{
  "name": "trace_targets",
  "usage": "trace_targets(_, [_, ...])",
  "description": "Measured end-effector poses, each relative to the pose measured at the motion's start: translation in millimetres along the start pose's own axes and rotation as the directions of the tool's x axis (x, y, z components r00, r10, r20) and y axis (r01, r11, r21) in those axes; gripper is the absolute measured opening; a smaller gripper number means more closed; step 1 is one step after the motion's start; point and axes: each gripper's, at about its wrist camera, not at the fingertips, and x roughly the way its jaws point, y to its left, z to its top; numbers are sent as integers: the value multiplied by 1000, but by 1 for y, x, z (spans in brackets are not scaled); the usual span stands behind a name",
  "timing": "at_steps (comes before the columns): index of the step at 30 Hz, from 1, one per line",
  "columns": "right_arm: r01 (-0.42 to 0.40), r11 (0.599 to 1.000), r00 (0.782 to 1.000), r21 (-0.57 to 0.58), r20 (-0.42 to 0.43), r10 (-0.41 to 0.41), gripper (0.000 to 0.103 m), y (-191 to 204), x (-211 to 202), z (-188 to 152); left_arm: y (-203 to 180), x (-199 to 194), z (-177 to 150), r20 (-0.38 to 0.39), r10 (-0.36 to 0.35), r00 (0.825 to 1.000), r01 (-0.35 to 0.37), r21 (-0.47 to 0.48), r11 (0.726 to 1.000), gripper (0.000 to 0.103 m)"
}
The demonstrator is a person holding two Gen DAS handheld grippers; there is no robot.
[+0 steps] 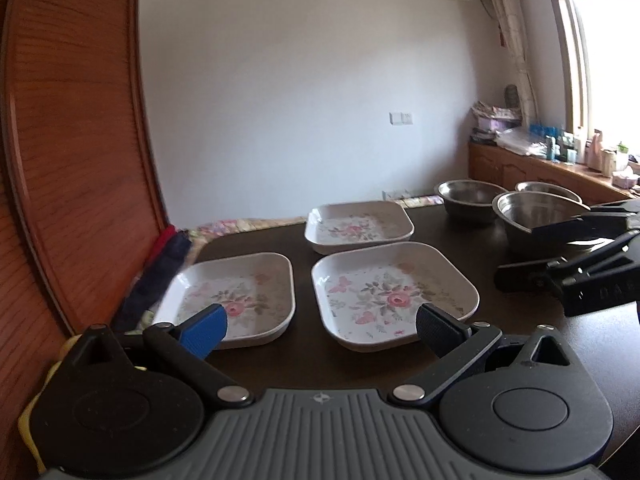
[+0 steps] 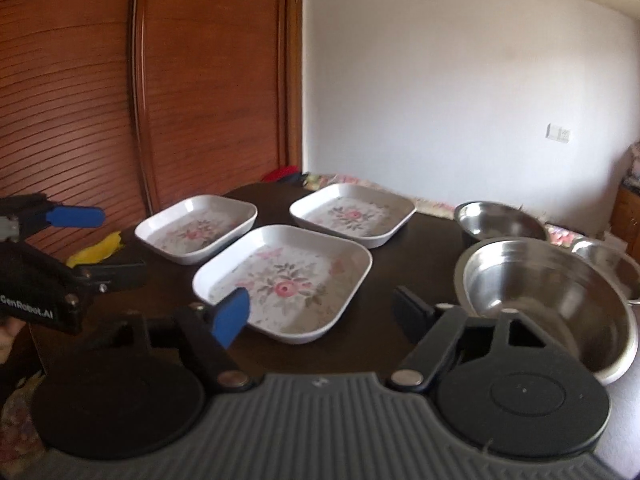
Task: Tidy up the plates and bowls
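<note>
Both claws, left (image 1: 320,330) and right (image 2: 320,316), gape empty above the dark desk (image 1: 460,240); three flowered plates (image 1: 394,294) center frame, steel bowls (image 2: 540,300) right.

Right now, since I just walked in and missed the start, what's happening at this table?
A person holds a gripper in each hand above a dark table. Three flowered plates and three steel bowls sit apart, nothing stacked. The left gripper and right gripper are both open and holding nothing.
</note>
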Motion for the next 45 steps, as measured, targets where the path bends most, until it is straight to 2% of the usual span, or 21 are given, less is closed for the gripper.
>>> trace_targets(4, [-49,999,996,-2,-78,48,62,-6,18,10,10,19,10,-36,-41,999,41,-4,999,103])
trace_targets(8, [-103,994,980,25,-171,106,51,-14,38,25,21,38,20,-86,-104,991,101,-38,994,102])
trace_targets(11, [-105,994,969,15,-221,106,45,-17,49,39,27,54,28,-143,-176,974,167,-71,983,89])
trace_targets(14, [-105,994,958,21,-264,107,43,-24,59,51,30,70,35,-192,-185,964,176,-62,982,81])
trace_targets(17, [-93,995,945,43,-309,102,43,-31,72,56,34,83,41,-223,-188,957,180,-57,982,75])
trace_targets(23, [-83,994,928,76,-357,105,43,-38,86,62,40,102,49,-290,-220,931,210,-64,976,64])
trace_targets(31, [-81,993,908,87,-404,109,44,-38,101,65,38,119,56,-363,-243,900,238,-58,969,55])
trace_targets(35, [-80,991,902,104,-416,117,44,-40,105,64,36,123,59,-390,-243,888,242,-52,969,55])
trace_targets(39, [-78,992,901,98,-419,112,44,-38,106,63,38,127,60,-398,-227,889,229,-43,973,55])
trace_targets(45, [-79,990,895,120,-428,123,44,-41,109,59,43,133,58,-415,-242,877,230,-78,970,55])
